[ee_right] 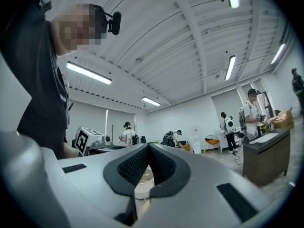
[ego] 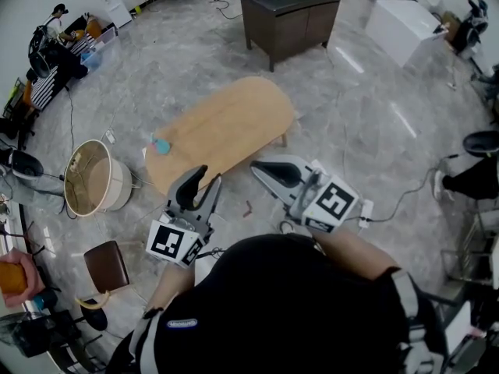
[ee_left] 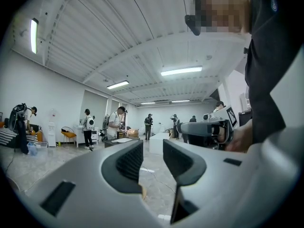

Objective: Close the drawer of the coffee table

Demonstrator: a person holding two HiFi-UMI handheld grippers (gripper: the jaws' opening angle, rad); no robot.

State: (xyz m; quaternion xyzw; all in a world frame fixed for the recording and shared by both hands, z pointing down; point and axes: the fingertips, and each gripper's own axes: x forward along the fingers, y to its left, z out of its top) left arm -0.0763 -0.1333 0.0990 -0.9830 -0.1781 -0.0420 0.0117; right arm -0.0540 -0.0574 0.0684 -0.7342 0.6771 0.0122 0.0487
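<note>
on the grey floor (ego: 366, 123) the wooden coffee table (ego: 226, 123) stands just ahead of both grippers. its drawer can't be made out from the head view. the left gripper (ego: 204, 179) sits by the table's near edge, jaws partly apart, nothing between them. the right gripper (ego: 259, 167) is beside it, tip at the same edge, contact unclear, jaws closed together and empty. a small teal thing (ego: 160, 145) lies on the table's left end. a round tub (ego: 93, 179) stands left of the table.
</note>
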